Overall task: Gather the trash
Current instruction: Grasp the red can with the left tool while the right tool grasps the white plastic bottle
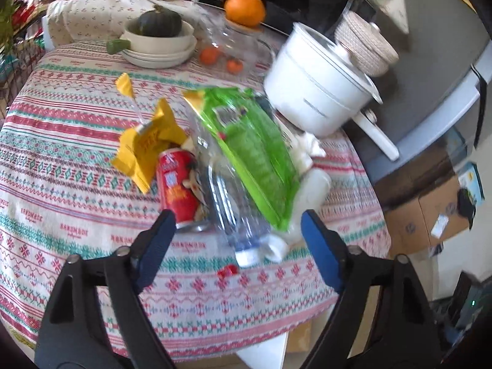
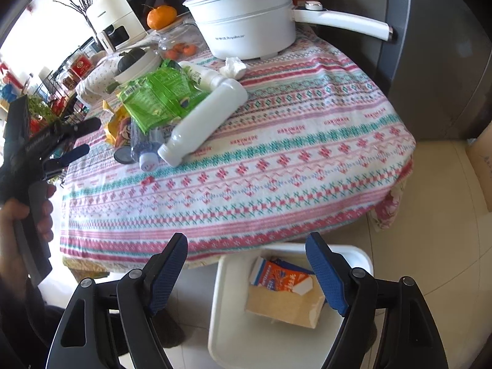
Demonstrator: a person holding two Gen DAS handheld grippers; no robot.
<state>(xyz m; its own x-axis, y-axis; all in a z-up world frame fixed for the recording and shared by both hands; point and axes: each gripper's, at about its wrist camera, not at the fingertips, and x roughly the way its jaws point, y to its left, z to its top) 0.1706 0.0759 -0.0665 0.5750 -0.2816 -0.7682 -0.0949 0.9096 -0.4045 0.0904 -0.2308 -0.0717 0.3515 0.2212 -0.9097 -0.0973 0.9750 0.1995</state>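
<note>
The trash lies in a heap near the middle of the desk (image 2: 307, 141), which carries a cloth with red and green patterns. On top is a green wrapper (image 1: 255, 150), and it lies over a clear plastic bottle (image 1: 233, 215) whose white cap points toward the near edge. Just beside the bottle, on its left in the left wrist view, lies a red can (image 1: 178, 184) on its side, and a yellow wrapper (image 1: 147, 147) lies crumpled behind the can. In the right wrist view a white bottle (image 2: 206, 120) lies on its side, touching the green wrapper, and a crumpled white tissue (image 2: 233, 67) rests near the foot of the white pot (image 2: 246, 27). Behind the heap stand a bowl with a dark green squash (image 1: 158, 21) and an orange (image 1: 244, 9) on a glass jar. The left tongs (image 1: 236, 243) are spread wide above the desk, with the cap end of the clear bottle seen between the blue pads, but the pads press on nothing. The right tongs (image 2: 247, 273) are also spread and hold nothing; they hang over a white bin (image 2: 227, 316) on the floor beside the desk. In the bin lie an orange and white carton (image 2: 276, 279) and a piece of brown cardboard (image 2: 283, 307). A hand (image 2: 27, 215) at the left edge holds the handle of the left tongs.
</note>
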